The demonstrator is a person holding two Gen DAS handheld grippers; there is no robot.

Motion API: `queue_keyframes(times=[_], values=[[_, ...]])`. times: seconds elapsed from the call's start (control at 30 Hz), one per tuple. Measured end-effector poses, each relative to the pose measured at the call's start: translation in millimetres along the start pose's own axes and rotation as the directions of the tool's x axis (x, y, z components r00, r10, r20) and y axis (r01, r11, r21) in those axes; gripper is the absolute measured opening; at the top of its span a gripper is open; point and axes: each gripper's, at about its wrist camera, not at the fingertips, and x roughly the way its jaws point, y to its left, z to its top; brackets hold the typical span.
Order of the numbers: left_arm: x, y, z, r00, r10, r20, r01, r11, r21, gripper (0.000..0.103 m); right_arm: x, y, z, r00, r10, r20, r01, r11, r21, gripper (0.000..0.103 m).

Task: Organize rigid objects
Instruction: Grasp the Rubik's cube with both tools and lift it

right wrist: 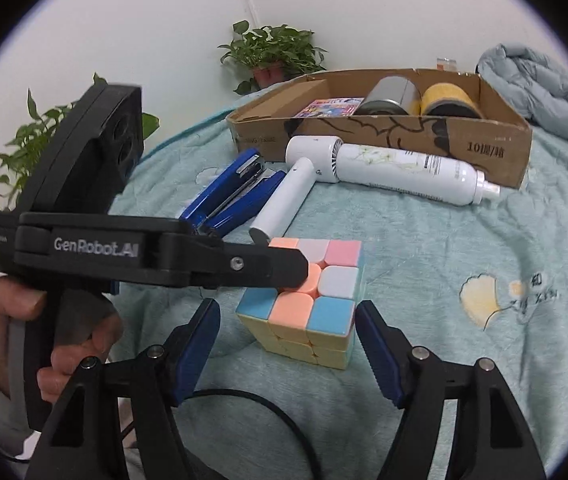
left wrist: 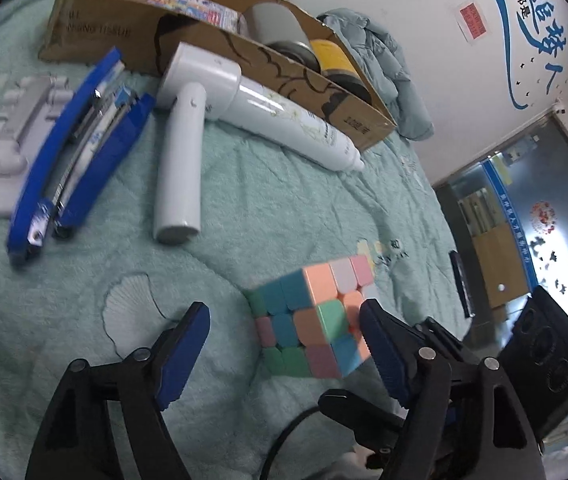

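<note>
A pastel puzzle cube [left wrist: 312, 320] [right wrist: 304, 300] sits on the teal blanket. My left gripper [left wrist: 284, 338] is open; the cube sits between its fingers, close to the right one. In the right wrist view the left gripper's finger [right wrist: 268, 268] reaches over the cube's top. My right gripper [right wrist: 288, 334] is open with the cube between its fingers, apart from both pads. A white handheld fan [left wrist: 192, 120] [right wrist: 296, 176], a white spray bottle [left wrist: 296, 124] [right wrist: 416, 172] and a blue stapler [left wrist: 76, 152] [right wrist: 236, 192] lie further back.
An open cardboard box [left wrist: 220, 48] [right wrist: 484, 144] at the back holds a grey can [right wrist: 392, 96], a yellow can [right wrist: 448, 102] and a colourful packet [right wrist: 332, 106]. A white plastic holder [left wrist: 8, 136] lies far left. A grey jacket [right wrist: 536, 92] and potted plants [right wrist: 272, 52] stand behind.
</note>
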Motion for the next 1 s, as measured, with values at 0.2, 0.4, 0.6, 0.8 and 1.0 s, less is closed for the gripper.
queue_keyframes(times=[0.2, 0.4, 0.6, 0.8, 1.0], values=[[25, -9, 3, 0.995, -0.092, -0.046, 0.091, 0.996, -0.013, 0.068, 5, -11, -8, 0.999, 0.007, -0.051, -0.007, 1.0, 0.0, 0.071], [32, -10, 11, 0.995, -0.088, -0.042, 0.087, 0.996, -0.027, 0.068, 20, -12, -4, 0.996, -0.065, -0.057, 0.065, 0.998, 0.002, 0.066], [30, -20, 17, 0.999, -0.049, -0.011, 0.05, 0.998, 0.035, 0.064, 25, -14, 4, 0.992, -0.12, -0.038, 0.122, 0.992, 0.037, 0.058], [19, -32, 27, 0.998, -0.047, 0.043, 0.043, 0.996, 0.083, 0.064, 16, -13, 13, 0.989, -0.15, 0.019, 0.149, 0.988, 0.04, 0.058], [7, -41, 47, 0.994, -0.051, 0.095, 0.039, 0.992, 0.121, 0.061, 17, -13, 33, 0.981, -0.183, 0.069, 0.182, 0.983, 0.018, 0.058]])
